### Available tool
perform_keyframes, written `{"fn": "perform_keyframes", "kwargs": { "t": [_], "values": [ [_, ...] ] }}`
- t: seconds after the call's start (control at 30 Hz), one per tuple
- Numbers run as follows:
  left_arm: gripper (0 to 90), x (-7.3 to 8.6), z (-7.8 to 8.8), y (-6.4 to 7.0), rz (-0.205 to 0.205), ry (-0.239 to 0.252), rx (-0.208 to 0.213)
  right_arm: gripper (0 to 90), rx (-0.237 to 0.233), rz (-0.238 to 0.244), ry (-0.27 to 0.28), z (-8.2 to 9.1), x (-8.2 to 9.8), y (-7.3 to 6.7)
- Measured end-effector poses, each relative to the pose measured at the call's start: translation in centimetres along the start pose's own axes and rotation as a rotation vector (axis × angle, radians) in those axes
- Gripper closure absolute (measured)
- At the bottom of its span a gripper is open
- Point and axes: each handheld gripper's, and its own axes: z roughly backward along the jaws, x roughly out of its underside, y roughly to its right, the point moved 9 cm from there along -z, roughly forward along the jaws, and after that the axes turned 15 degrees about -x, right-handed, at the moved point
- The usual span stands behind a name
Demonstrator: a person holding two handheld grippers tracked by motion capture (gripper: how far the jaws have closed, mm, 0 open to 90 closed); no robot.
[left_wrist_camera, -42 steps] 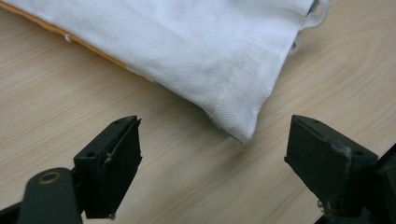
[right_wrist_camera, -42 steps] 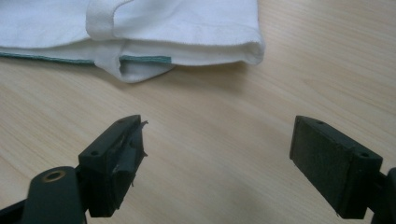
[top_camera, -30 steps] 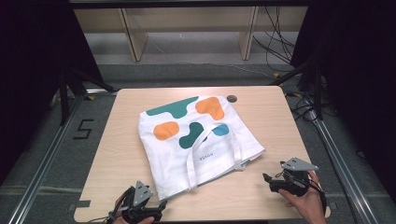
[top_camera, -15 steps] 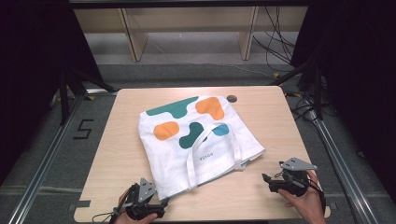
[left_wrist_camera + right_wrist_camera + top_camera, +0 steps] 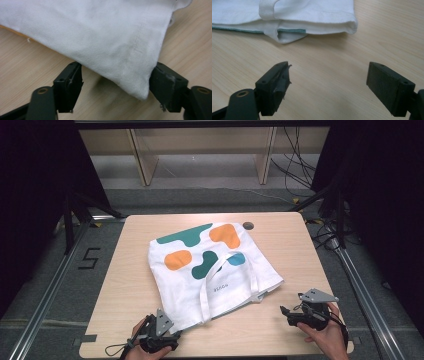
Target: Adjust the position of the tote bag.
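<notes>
A white tote bag (image 5: 220, 285) printed with green, orange and blue shapes lies flat in the middle of the wooden table (image 5: 300, 245), handles toward me. My left gripper (image 5: 170, 332) sits at the bag's near left corner. In the left gripper view that corner (image 5: 120, 50) lies between the jaws of the left gripper (image 5: 115, 80). The jaws have just been closing but still stand wide, and the cloth is not pinched. My right gripper (image 5: 286, 316) rests open on bare wood. The bag's near right corner (image 5: 312, 15) lies a short way beyond the right gripper (image 5: 328, 82).
A small dark round disc (image 5: 248, 225) sits at the table's far edge by the bag. Bare wood lies left and right of the bag. Behind the table are shelf legs and cables (image 5: 300, 165) on the floor.
My left gripper has edged right and forward onto the bag's near corner. The right gripper and the bag have not moved.
</notes>
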Motion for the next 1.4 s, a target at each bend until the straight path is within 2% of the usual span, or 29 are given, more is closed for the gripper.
{"fn": "perform_keyframes", "kwargs": {
  "t": [0.13,0.17,0.2,0.23,0.27,0.3,0.33,0.4,0.43,0.47,0.5,0.57,0.6,0.73,0.77,0.8,0.83,0.87,0.9,0.93,0.97,1.0,1.03,1.07,1.17,1.2,1.23,1.3,1.4],
  "values": [
    [40.7,-0.2,0.6,-0.8,0.012,0.021,-0.022,20.1,0.014,0.018,0.013,0.1,-0.2,0.2],
    [41.6,-0.5,1.0,-1.5,0.013,0.042,-0.04,20.1,0.011,0.034,-0.001,0.1,-0.1,0.2],
    [41.7,-0.5,1.0,-1.5,0.013,0.042,-0.04,20.1,0.011,0.034,-0.001,0.1,-0.1,0.2],
    [41.7,-0.6,1.1,-1.8,0.029,0.052,-0.053,20.1,0.014,0.024,0.008,0.0,-0.1,0.1],
    [41.6,-0.6,1.0,-2.1,0.016,0.06,-0.071,20.2,0.016,0.028,0.006,0.0,-0.1,0.1],
    [42.4,-0.7,1.1,-2.3,0.018,0.066,-0.081,20.3,-0.027,-0.017,-0.015,-0.1,0.0,-0.4],
    [42.4,-0.7,1.2,-2.3,0.009,0.062,-0.078,20.3,-0.027,-0.017,-0.015,-0.1,0.0,-0.4],
    [47.7,-1.0,1.2,-2.1,0.029,0.082,-0.075,20.4,-0.012,-0.016,-0.009,-0.2,0.0,-0.3],
    [47.7,-1.0,1.2,-2.1,0.042,0.084,-0.061,20.4,0.003,-0.013,0.0,-0.1,-0.1,-0.2],
    [56.5,-0.9,1.3,-2.3,0.081,0.081,-0.011,20.4,0.018,0.024,0.003,-0.1,-0.3,0.1],
    [59.8,-0.6,1.3,-2.6,0.078,0.067,-0.001,20.3,0.004,-0.003,0.0,-0.2,-0.3,-0.1],
    [61.9,-0.4,1.2,-2.9,0.062,0.051,0.003,20.3,0.018,0.021,0.006,-0.2,-0.5,0.2],
    [63.9,-0.5,1.0,-3.1,0.092,0.072,-0.016,21.6,0.008,0.02,0.004,-0.4,-0.6,0.2],
    [65.1,-0.5,1.1,-3.3,0.065,0.072,-0.009,23.7,0.025,0.047,0.011,-0.8,-1.1,0.4],
    [65.2,-0.4,1.1,-3.3,0.073,0.07,-0.005,24.5,0.026,0.032,0.009,-1.0,-1.2,0.3],
    [65.2,-0.4,1.1,-3.2,0.083,0.067,0.0,25.7,0.028,0.061,-0.003,-1.4,-1.5,0.6],
    [65.2,-0.4,1.1,-3.4,0.054,0.066,-0.001,27.1,0.022,0.059,-0.008,-1.6,-1.6,0.6],
    [65.2,-0.2,1.2,-3.5,0.049,0.047,-0.004,27.1,0.022,0.059,-0.008,-1.6,-1.6,0.6],
    [65.2,-0.3,1.2,-3.3,0.081,0.055,0.01,28.1,0.028,0.062,-0.001,-1.9,-2.1,0.9],
    [65.2,-0.3,1.2,-3.5,0.059,0.047,0.009,28.1,0.028,0.062,-0.001,-1.9,-2.1,0.9],
    [65.2,-0.3,1.1,-3.4,0.08,0.046,0.013,29.1,0.03,0.058,0.005,-2.2,-2.5,1.1],
    [65.2,-0.3,1.1,-3.4,0.08,0.046,0.013,29.1,0.03,0.058,0.005,-2.2,-2.5,1.1],
    [65.1,-0.4,1.1,-3.3,0.097,0.065,0.017,30.2,0.033,0.067,0.001,-2.7,-2.9,1.3],
    [65.1,-0.2,1.1,-3.5,0.081,0.058,0.017,30.7,0.031,0.069,-0.008,-2.9,-3.0,1.3],
    [65.1,-0.2,1.1,-3.5,0.08,0.058,0.018,30.7,0.025,0.08,-0.018,-3.5,-3.3,1.2],
    [65.0,-0.1,1.2,-3.7,0.065,0.042,0.01,32.3,0.018,0.112,-0.039,-4.0,-3.5,1.3],
    [65.0,-0.2,1.0,-3.5,0.104,0.064,0.015,33.0,0.022,0.112,-0.047,-4.2,-3.4,1.3],
    [65.0,-0.1,1.0,-3.6,0.09,0.056,0.019,32.8,0.023,0.136,-0.065,-4.5,-3.4,1.6],
    [65.0,-0.1,1.0,-3.6,0.089,0.058,0.02,32.1,0.02,0.118,-0.08,-4.9,-3.3,1.6]
  ]
}}
